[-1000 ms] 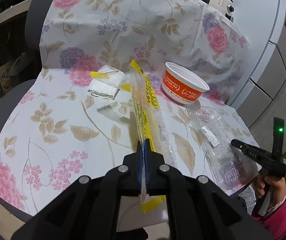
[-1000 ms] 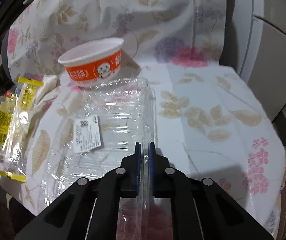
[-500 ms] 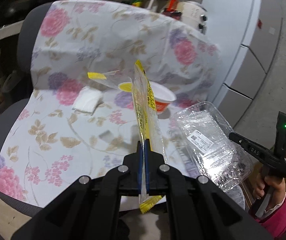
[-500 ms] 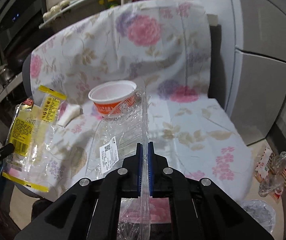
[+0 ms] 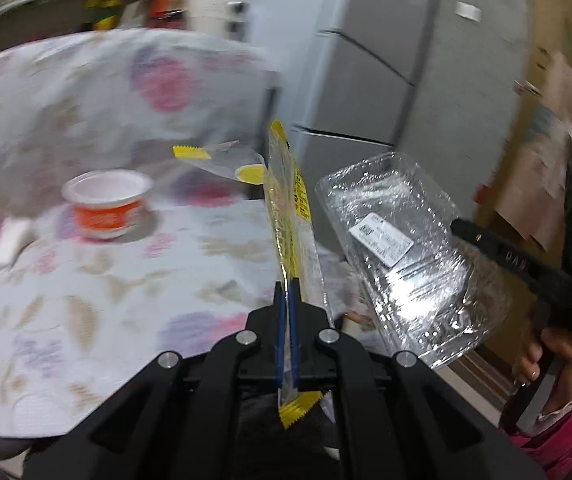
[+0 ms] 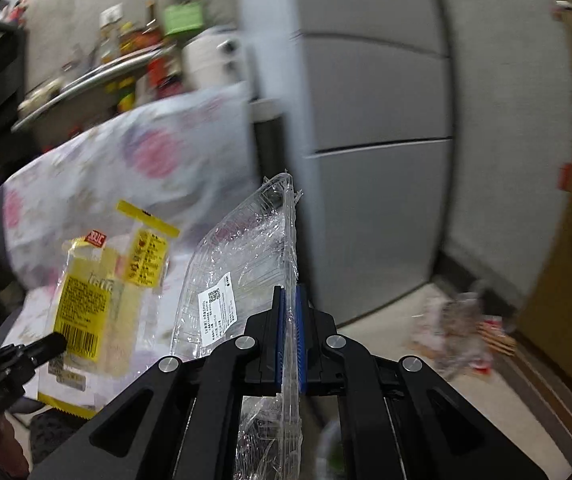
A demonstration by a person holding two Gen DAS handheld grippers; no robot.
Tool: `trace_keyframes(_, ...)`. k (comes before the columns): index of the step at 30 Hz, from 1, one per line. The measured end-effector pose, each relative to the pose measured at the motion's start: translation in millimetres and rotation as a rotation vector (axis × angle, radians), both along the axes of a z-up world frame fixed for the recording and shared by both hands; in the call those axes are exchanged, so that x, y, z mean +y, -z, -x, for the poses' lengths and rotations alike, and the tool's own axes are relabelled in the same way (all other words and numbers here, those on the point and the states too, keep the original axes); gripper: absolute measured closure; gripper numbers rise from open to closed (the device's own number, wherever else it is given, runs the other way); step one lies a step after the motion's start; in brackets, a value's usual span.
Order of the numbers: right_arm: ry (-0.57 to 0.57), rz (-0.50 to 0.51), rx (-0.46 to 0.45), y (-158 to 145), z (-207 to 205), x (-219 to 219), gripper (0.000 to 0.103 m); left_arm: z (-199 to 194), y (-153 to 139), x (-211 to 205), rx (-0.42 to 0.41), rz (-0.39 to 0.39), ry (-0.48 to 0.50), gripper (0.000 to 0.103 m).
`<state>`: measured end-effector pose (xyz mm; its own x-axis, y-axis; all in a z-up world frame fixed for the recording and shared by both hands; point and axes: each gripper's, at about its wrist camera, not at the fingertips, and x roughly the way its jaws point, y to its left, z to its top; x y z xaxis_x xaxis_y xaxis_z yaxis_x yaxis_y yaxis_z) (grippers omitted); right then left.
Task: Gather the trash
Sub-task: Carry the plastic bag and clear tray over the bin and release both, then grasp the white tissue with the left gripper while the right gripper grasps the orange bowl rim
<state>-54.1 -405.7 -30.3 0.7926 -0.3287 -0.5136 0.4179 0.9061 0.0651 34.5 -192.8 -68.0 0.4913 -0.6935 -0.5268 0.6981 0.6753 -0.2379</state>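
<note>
We see dim indoor light, heavy motion blur at nine o'clock, glare on the clear tray (image 5: 402,248), black fisheye corners.

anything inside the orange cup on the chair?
The orange cup looks empty: a pale inner wall shows in the left wrist view. The picture is blurred and the near rim hides its bottom, so small scraps can't be ruled out.

A floral cloth (image 5: 97,280) draped the chair seat and backrest. At twelve o'clock in the right wrist view stood a grey refrigerator (image 6: 374,128); at ten o'clock, a blurred shelf (image 6: 97,76) carried bottles and a white appliance (image 6: 211,60).
</note>
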Motion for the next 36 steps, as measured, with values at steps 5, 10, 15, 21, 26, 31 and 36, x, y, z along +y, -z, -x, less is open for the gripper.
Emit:
trace_keyframes(5, 0.153, 0.049, 0.002, 0, 58, -33, 0.097, 34, 4, -48, -0.062, 0.013, 0.103, 0.103)
trace_keyframes(10, 0.272, 0.033, 0.053, 28, 94, -61, 0.097, 56, 26, -104, -0.047, -0.022, 0.22, 0.103)
trace_keyframes(15, 0.348, -0.03, 0.122, 64, 109, -90, 0.097, 58, 53, -146, 0.045, -0.084, 0.311, 0.103)
trace_keyframes(21, 0.387, -0.103, 0.241, 112, 103, -112, 0.097, 57, 83, -181, 0.139, -0.173, 0.398, 0.103)
trace_keyframes(26, 0.391, -0.186, 0.287, 143, 96, -128, 0.09, 50, 98, -191, 0.198, -0.209, 0.396, 0.069)
trace_keyframes(31, 0.391, -0.185, 0.259, 134, 97, -128, 0.081, 40, 90, -179, 0.204, -0.166, 0.365, 0.069)
trace_keyframes(36, 0.361, -0.128, 0.167, 93, 97, -111, 0.076, 28, 66, -149, 0.144, -0.122, 0.292, 0.065)
